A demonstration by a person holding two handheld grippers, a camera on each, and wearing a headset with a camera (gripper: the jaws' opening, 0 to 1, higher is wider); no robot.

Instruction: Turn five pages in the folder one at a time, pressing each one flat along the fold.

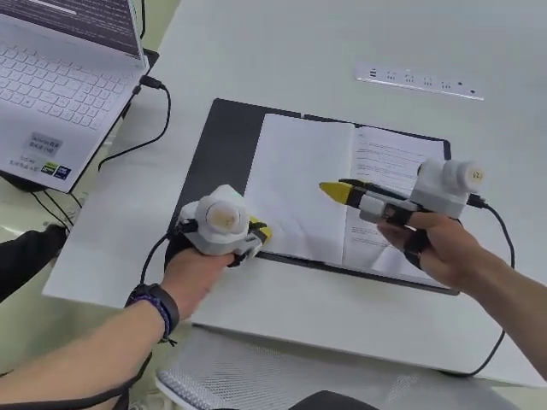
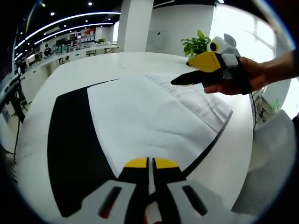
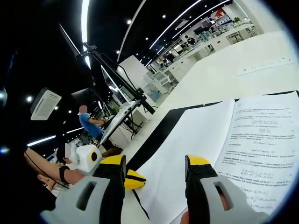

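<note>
Beyond the open folder (image 1: pixel 224 147), a laptop (image 1: pixel 60 85) and power strip (image 1: pixel 419 81); left gripper (image 2: pixel 149 163) jaws together, right gripper (image 3: pixel 156 162) jaws apart.

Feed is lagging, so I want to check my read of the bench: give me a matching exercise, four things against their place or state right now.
Things:
1. left gripper
2. right gripper
3. laptop
4. power strip

Places or states:
A. jaws open, reaching across the fold
B. far side of the table, beyond the folder
C. jaws shut, at the blank page's near edge
D. lid up, off to the folder's left

Pairs: 1-C, 2-A, 3-D, 4-B.
</note>
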